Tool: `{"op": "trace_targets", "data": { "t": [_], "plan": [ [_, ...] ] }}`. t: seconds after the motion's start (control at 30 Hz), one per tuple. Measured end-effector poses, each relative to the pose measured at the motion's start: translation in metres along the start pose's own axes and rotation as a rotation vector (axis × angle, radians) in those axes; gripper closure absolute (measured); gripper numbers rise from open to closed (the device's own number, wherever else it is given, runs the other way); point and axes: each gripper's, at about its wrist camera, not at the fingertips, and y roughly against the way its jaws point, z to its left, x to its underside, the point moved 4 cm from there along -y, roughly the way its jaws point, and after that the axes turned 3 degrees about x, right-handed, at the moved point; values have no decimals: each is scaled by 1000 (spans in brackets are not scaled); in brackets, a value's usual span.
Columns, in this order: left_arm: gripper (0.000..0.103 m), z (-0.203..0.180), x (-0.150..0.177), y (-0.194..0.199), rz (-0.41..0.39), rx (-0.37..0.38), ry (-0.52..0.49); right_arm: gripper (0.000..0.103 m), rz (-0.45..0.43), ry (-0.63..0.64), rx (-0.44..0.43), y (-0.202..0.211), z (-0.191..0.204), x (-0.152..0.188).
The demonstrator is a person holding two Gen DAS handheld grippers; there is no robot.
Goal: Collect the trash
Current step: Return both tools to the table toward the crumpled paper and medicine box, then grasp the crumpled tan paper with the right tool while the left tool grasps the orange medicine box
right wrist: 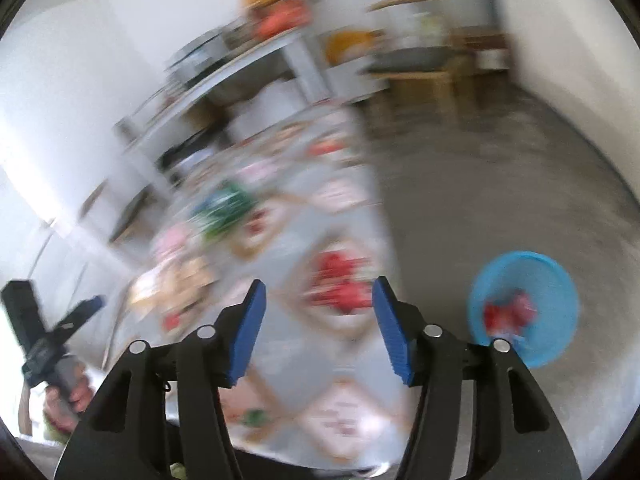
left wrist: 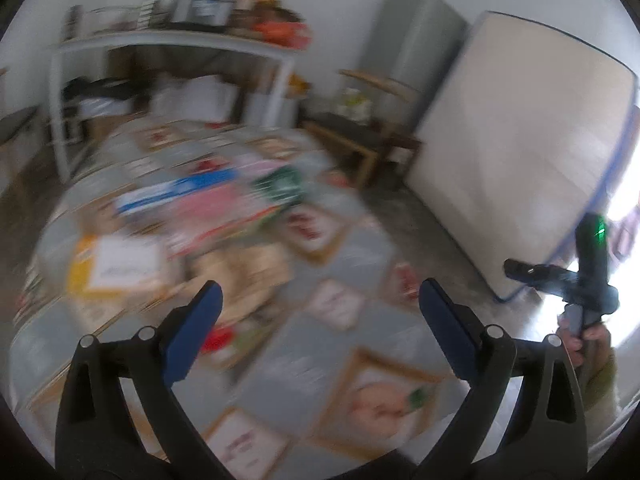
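Both frames are pretty smeared, but the left gripper [left wrist: 318,312] is spread wide with nothing in it, and the right gripper [right wrist: 318,322] is part open, also empty. The litter pile [left wrist: 208,216] sits on the table [left wrist: 352,240], ahead and left of the left gripper, which looks nearer. The blue basket [right wrist: 524,308] sits on the floor, right of the right gripper, already holding something red.

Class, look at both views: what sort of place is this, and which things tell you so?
Probably a lived-in room at home: a mattress leans on the wall, a grey fridge stands in the corner, and a cluttered shelf stands behind the littered table.
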Motion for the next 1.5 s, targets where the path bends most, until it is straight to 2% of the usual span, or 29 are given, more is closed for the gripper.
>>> {"op": "trace_targets", "data": {
  "t": [0.07, 0.2, 0.3, 0.43, 0.53, 0.73, 0.93, 1.17, 1.4, 1.5],
  "plan": [
    [8, 26, 12, 11, -3, -42, 57, 43, 46, 60, -62, -20, 37, 4],
    [8, 63, 30, 23, -7, -87, 161, 36, 148, 195, -132, -68, 110, 19],
    [8, 82, 41, 27, -15, -120, 192, 32, 202, 289, -170, -109, 156, 25],
    [8, 101, 47, 36, -14, -171, 193, 31, 218, 359, -124, -160, 188, 19],
    [8, 108, 47, 41, -35, -179, 199, 31, 230, 382, -69, -189, 198, 15],
    [8, 122, 50, 41, -24, -178, 221, 31, 279, 428, -31, -226, 213, 23],
    [8, 128, 50, 38, -23, -172, 233, 31, 302, 487, -8, -237, 222, 35],
    [8, 128, 50, 37, -21, -173, 230, 31, 288, 589, 18, -233, 233, 47],
    [8, 130, 50, 39, -20, -189, 227, 57, 277, 583, 28, -228, 228, 50],
    [8, 133, 49, 40, -23, -192, 227, 63, 276, 577, 35, -226, 224, 51]
  ]
}}
